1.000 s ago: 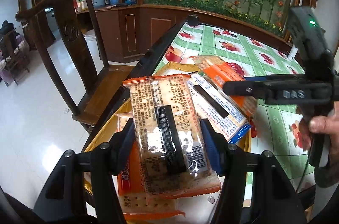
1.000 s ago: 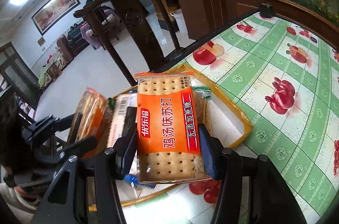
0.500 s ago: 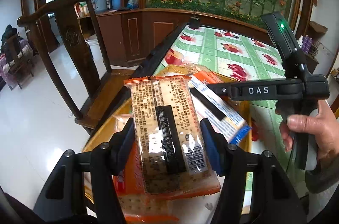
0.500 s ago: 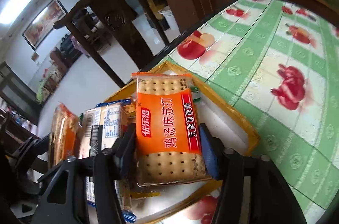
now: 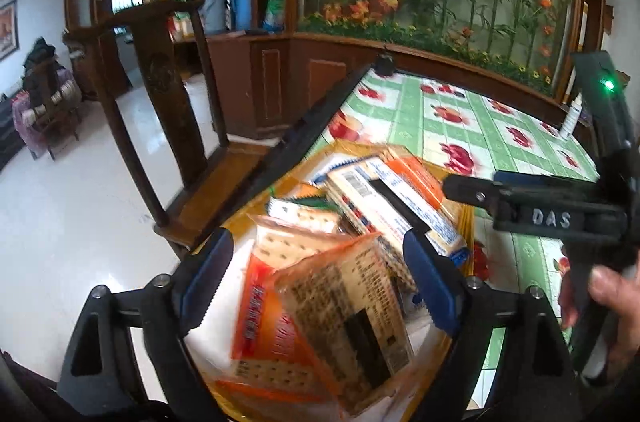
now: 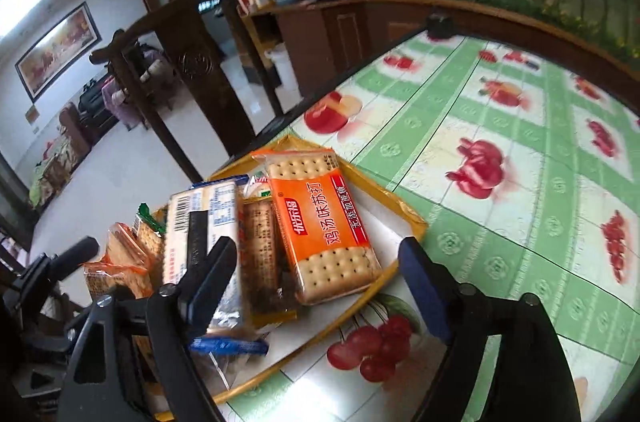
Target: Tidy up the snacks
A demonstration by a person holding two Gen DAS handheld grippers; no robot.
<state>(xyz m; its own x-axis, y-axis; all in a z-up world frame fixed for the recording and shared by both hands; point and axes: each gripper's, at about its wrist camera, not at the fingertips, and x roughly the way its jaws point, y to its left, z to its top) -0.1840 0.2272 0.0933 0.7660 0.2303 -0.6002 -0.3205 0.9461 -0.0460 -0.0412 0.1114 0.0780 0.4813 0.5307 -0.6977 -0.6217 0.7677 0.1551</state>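
Both tools are spreading, pads touching nothing. The left tool hangs over a blurred, tilted cracker pack in the yellow tray, near the worktop edge beside a wooden chair. The right tool frames the orange cracker pack lying in the tray; open cloth stretches beyond.

Orange cracker packet, yellow-rimmed tray, green-and-white checked tablecloth with red fruit.
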